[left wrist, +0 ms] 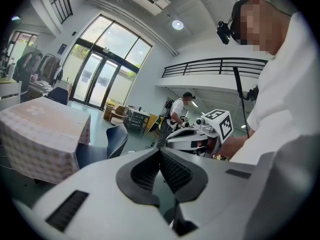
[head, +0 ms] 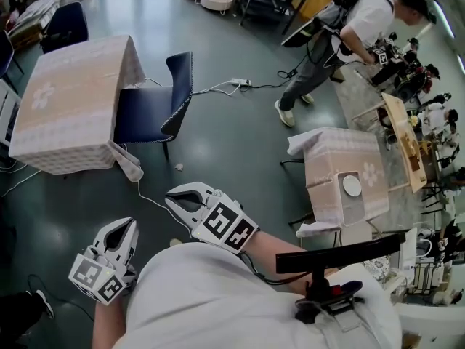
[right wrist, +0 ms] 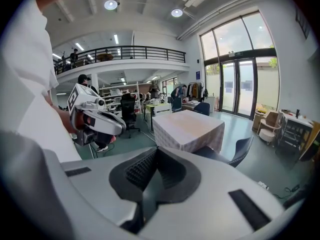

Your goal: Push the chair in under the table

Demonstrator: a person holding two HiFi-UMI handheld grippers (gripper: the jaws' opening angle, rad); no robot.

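Chair (head: 149,115) stands just beside the draped table (head: 65,100).

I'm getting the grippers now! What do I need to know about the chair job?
Left gripper: shut, empty, held close to the body.
Right gripper: shut, empty, just beside the left one.
Chair: dark blue, across the floor ahead, at the side of the table with the checked cloth. Its seat faces the table, but most of it sticks out.
Done: nothing yet; neither gripper touches the chair.
Left: walk over and push on the backrest until the seat goes under the table.
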